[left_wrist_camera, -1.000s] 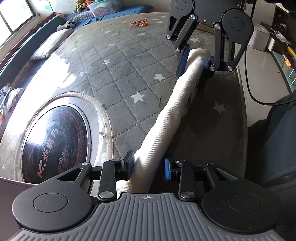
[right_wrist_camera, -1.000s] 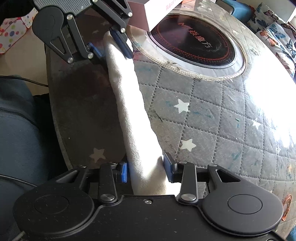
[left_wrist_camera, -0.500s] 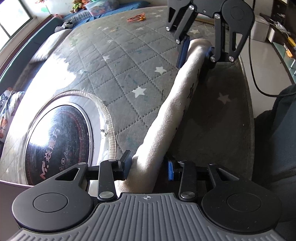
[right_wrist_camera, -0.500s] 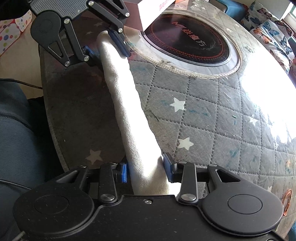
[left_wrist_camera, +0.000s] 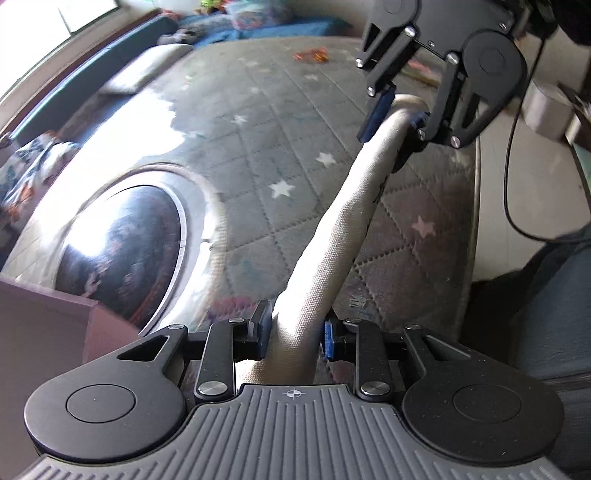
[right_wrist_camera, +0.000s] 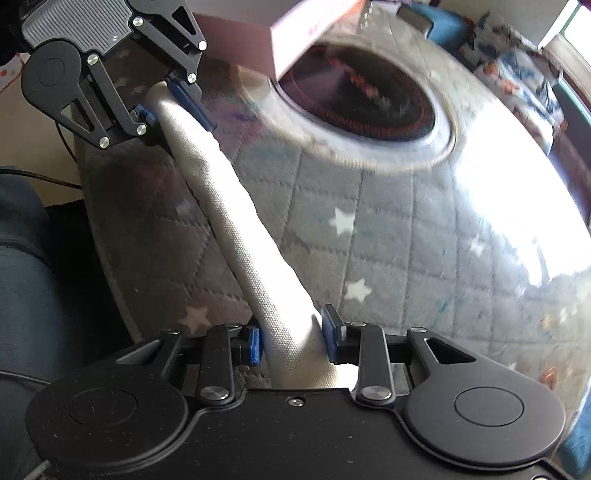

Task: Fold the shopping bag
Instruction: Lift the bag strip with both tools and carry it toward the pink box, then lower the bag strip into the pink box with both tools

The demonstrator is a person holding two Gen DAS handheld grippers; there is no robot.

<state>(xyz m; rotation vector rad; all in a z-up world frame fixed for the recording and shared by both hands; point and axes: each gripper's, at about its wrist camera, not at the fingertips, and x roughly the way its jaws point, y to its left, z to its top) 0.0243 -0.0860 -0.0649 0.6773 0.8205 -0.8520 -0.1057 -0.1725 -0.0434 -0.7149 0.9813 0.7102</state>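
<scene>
Both jaws have closed tighter on the rolled bag (left_wrist_camera: pixel 332 236) (now lifted).

Beige bag (left_wrist_camera: pixel 332 236), probably star-patterned quilt (left_wrist_camera: pixel 280 155)

Quilted grey table cover (left_wrist_camera: pixel 258 155), white star print, glare at far left. Round dark glass cooktop (left_wrist_camera: pixel 122 251), pale rim, set into cover at left. Pinkish box (right_wrist_camera: pixel 317 18) beside cooktop. Orange item (left_wrist_camera: pixel 310 55), blurred, far on cover. Black cable (left_wrist_camera: pixel 517 206) at right over floor. Blue cushions (left_wrist_camera: pixel 110 48) far left.
</scene>
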